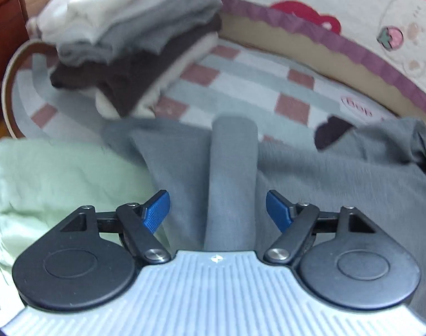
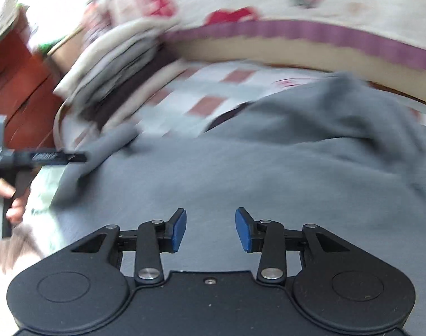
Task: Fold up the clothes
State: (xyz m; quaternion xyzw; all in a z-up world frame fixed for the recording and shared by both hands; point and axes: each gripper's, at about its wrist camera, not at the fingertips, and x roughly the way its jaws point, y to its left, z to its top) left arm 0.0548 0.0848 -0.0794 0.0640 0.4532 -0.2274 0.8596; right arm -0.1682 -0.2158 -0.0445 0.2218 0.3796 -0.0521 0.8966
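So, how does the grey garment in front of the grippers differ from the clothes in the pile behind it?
The grey garment lies spread out and rumpled, one sleeve stretched forward; the pile is folded and stacked. The garment is a single grey piece; the pile holds white, grey and dark brown layers. Both rest on the checked bed cover.

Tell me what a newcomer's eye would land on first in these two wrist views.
First, the grey garment spread wide across the bed, filling the foreground under both cameras, one long sleeve running straight out between the open left gripper. Next, the stack of folded clothes in white, grey and dark brown at the far left of the checked sheet. The right gripper also stands open over the grey cloth, gripping nothing.
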